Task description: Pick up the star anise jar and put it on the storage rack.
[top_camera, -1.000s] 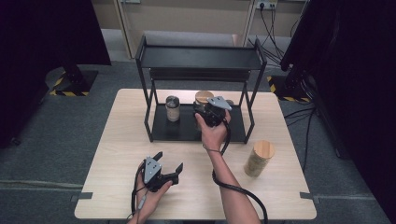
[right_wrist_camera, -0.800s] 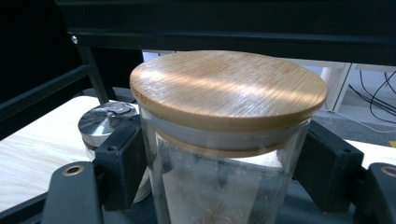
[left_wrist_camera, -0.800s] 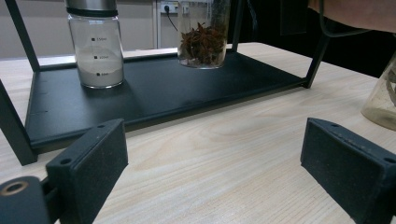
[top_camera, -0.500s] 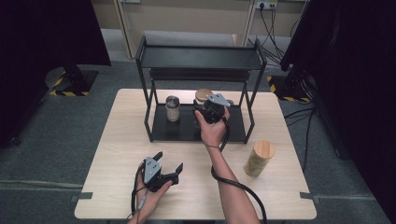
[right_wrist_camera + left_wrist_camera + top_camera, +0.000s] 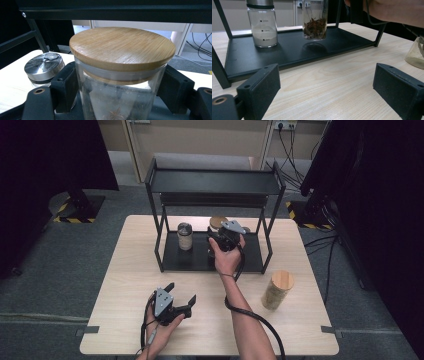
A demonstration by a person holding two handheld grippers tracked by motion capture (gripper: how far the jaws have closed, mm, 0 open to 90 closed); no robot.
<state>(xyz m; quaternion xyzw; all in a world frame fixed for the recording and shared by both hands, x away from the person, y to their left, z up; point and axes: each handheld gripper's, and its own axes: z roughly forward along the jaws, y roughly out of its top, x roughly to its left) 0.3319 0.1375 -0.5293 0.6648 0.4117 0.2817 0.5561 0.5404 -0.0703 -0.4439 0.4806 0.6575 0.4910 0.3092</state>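
Wooden tabletop (image 5: pixel 125 285) carries a black rack (image 5: pixel 212 257). Right claw (image 5: pixel 120 85) clamps the star-anise jar (image 5: pixel 120 75) on the rack's lower shelf; its base is cut off. Left claw (image 5: pixel 181 296) rests wide, holding nothing, jar well ahead.

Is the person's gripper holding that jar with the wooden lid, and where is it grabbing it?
Yes. The right gripper clamps the glass jar by its sides, just under the wooden lid.
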